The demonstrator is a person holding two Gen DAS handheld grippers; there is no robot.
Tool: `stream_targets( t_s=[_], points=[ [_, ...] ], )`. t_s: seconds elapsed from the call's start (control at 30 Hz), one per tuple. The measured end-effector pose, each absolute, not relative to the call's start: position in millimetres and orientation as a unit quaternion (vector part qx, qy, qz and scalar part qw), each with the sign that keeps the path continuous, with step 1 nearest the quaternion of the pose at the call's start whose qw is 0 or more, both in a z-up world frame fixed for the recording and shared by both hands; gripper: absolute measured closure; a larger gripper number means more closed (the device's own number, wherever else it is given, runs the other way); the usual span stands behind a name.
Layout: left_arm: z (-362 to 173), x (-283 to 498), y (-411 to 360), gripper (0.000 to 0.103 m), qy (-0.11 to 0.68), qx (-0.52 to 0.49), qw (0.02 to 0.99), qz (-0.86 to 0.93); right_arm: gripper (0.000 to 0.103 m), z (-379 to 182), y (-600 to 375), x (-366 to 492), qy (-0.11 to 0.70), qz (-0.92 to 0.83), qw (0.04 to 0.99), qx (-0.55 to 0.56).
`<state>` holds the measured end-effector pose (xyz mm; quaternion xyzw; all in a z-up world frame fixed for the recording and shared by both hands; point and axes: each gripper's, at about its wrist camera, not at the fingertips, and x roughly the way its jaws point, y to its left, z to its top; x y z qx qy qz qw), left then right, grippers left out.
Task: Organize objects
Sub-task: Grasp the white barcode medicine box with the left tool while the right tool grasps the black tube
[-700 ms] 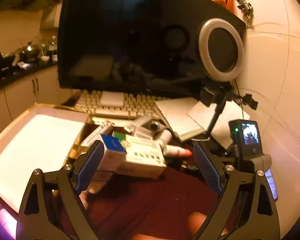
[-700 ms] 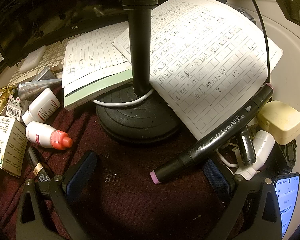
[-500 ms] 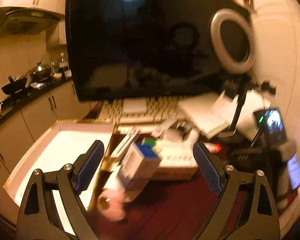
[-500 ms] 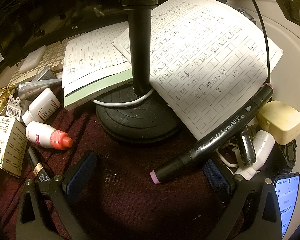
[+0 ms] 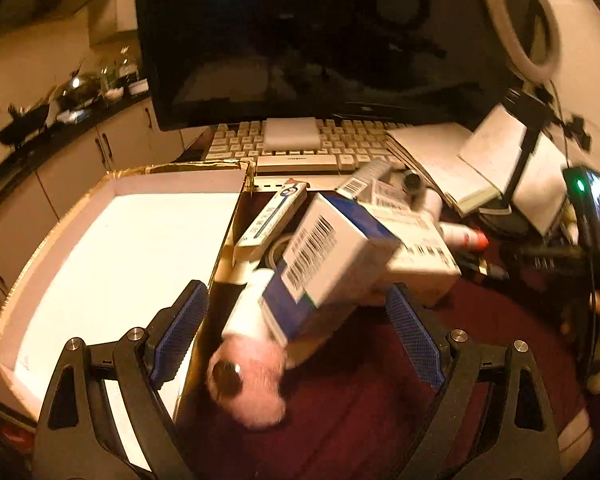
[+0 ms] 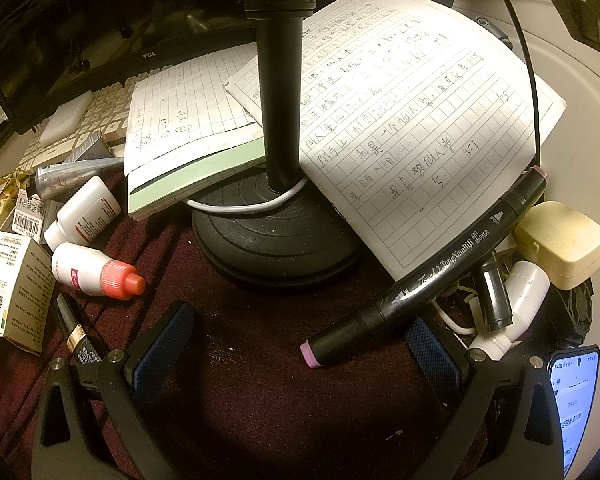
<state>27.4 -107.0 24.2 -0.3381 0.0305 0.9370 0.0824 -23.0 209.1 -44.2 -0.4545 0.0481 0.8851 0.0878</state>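
My left gripper (image 5: 298, 338) stands open over the dark red cloth. Just ahead of its pads lies a blue-and-white box with a barcode (image 5: 328, 256), touching neither pad, with a pink fluffy ball (image 5: 248, 380) and a white bottle (image 5: 252, 304) beside it. A white gold-edged tray (image 5: 112, 260) lies to the left. My right gripper (image 6: 298, 350) is open too, holding nothing. A black art marker (image 6: 428, 276) with a pink end lies slanted in front of its right finger (image 6: 432, 356). A white bottle with a red cap (image 6: 96, 272) lies to the left.
A black lamp base (image 6: 276, 236) with its pole stands ahead of the right gripper, with written sheets (image 6: 400, 120) and a notebook (image 6: 188, 148) leaning on it. A keyboard (image 5: 300, 148) and dark monitor (image 5: 300, 40) fill the back. A lit phone (image 6: 572, 396) is at the right.
The left gripper has swung left and closer to the barcode box and the tray, so the pink ball has come into view. The right gripper's view is unchanged.
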Motion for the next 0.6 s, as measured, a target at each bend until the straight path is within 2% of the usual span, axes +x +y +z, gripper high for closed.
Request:
stream_targets(
  t_s=[0.23, 0.33, 0.4, 0.5, 0.6],
  points=[
    [18, 9, -104, 0.012, 0.029, -0.36, 0.091, 0.928, 0.0, -44, 210, -22, 0.048, 0.885, 0.087, -0.454],
    [17, 13, -110, 0.017, 0.023, -0.357, 0.087, 0.93, 0.0, -45, 213, -19, 0.05, 0.887, 0.09, -0.45],
    [17, 16, -113, 0.033, 0.024, -0.355, 0.088, 0.93, 0.0, -37, 213, -7, 0.055, 0.895, 0.104, -0.431],
    [17, 17, -117, 0.051, 0.021, -0.354, 0.097, 0.93, 0.001, -22, 209, 11, 0.048, 0.91, 0.105, -0.398],
    [15, 16, -115, 0.057, 0.02, -0.357, 0.108, 0.928, 0.002, 2, 198, 35, 0.025, 0.93, 0.084, -0.357]
  ],
)
